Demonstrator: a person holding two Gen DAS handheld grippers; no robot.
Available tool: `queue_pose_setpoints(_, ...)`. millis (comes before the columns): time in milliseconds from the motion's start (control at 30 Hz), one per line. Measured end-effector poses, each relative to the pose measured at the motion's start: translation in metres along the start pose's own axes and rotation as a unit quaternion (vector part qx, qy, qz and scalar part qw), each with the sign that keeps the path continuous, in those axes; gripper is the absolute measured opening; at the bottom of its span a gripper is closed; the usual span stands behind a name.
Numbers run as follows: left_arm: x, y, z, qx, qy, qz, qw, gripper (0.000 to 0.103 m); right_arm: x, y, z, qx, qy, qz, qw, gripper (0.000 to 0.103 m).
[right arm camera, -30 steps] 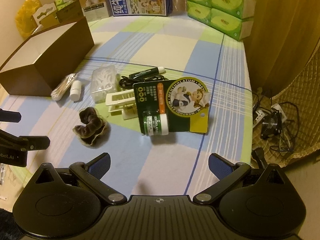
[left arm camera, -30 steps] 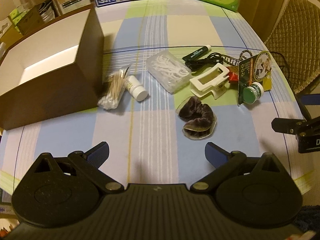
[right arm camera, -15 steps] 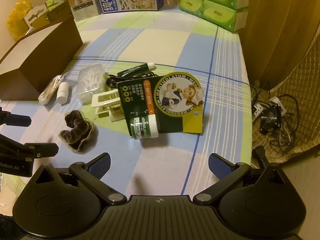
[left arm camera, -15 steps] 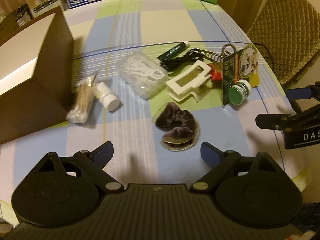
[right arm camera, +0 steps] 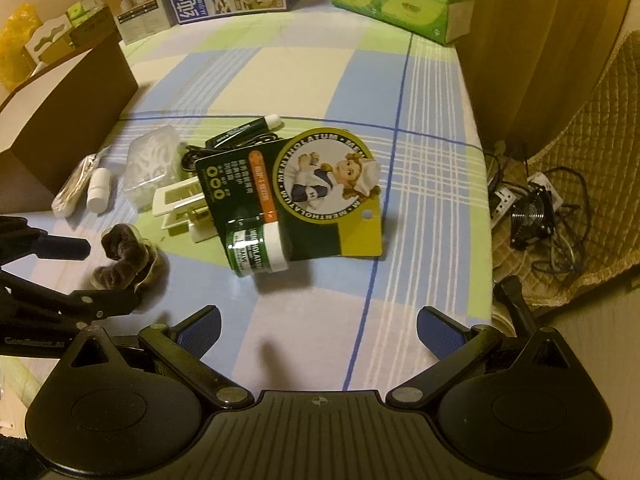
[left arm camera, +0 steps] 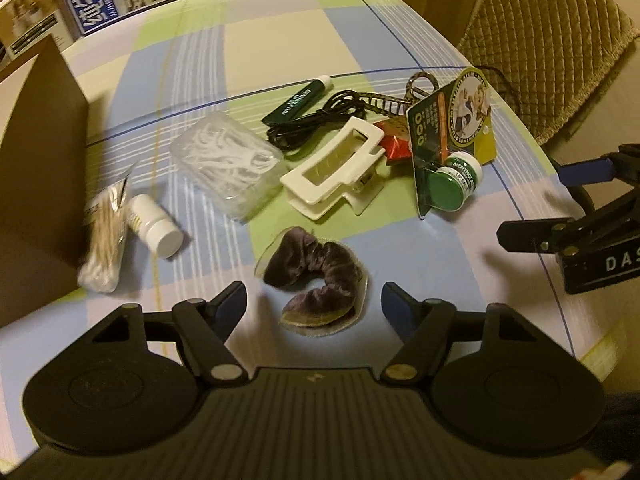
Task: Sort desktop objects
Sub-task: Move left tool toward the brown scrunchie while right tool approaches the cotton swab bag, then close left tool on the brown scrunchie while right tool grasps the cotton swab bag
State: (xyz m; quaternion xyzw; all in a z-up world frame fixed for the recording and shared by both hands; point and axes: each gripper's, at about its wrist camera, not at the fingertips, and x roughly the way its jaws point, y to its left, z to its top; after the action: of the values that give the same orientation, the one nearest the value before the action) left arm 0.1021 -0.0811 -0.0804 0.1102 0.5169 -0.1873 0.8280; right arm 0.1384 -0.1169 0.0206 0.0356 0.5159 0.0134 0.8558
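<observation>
1. Closing its jaws around the dark velvet scrunchie, the left hand-held gripper has the piece between its fingers but the pads do not yet press on it. The scrunchie lies near the worktop's front edge on a thin clear sheet, and I judge the fingers could pinch that sheet along with the soft fabric, or catch only a fold and let the rest slip.
2. Hanging wide open with nothing between its fingers, the right hand-held gripper hovers over bare cloth just short of the green balm jar on its printed card. The jar sits at the card's lower edge, so a grab at one may drag the other into the white hair claw touching it.
3. The brown box at the worktop's left edge is cut off; its inside does not show in the left view.
4. The cotton swab packet beside the small white bottle is blurred.
5. Whatever red thing lies under the card is mostly hidden.
</observation>
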Motion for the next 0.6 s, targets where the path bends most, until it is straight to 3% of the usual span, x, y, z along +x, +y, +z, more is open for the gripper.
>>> queue_pose_setpoints(367, 0.018, -0.004, 0.006, 0.021, -0.005, 0.001, 0.9998, 0.055, 0.004, -0.011, -0.005, 0.025, 0.006, -0.003, 1.0, 0.101)
queue_pose_setpoints(600, 0.018, -0.004, 0.001, 0.031, -0.024, 0.005, 0.9992, 0.032, 0.002, -0.013, -0.011, 0.026, 0.006, -0.003, 1.0, 0.101)
